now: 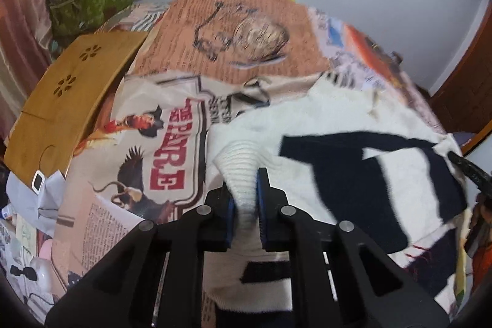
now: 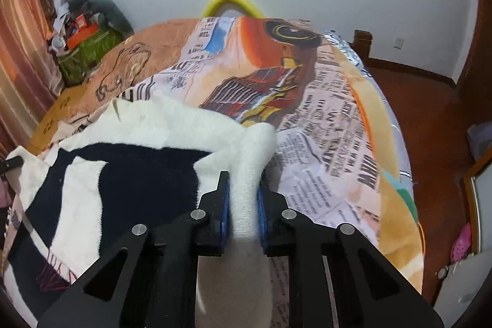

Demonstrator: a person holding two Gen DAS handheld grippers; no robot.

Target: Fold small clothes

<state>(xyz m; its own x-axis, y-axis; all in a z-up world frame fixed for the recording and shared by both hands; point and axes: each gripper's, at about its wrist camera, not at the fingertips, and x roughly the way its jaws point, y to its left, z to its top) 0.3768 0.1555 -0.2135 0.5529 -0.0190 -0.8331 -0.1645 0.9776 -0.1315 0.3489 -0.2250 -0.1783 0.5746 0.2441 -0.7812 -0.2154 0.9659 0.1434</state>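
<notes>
The left gripper [image 1: 246,192] is closed on a ribbed white edge of the sweater [image 1: 353,143], with the knit bunched between its blue pads, and the right gripper [image 2: 243,199] is closed in the same way on another white edge of the same sweater. The garment is white with large dark navy shapes (the design cannot be read as a whole), and it lies ahead of both tools on the printed bedspread [image 2: 323,119], spreading to the right of the left gripper and to the left of the right one. The fabric looks soft, thick and fluffy, so I judge it light but limp: it will sag and drape between the two holds, and it will not keep a crease by itself. The ribbed hem seems the best place to hold, since it is denser and less slippery than the fuzzy body. A wooden board [image 1: 70,100] lies far to the left of the left gripper.
</notes>
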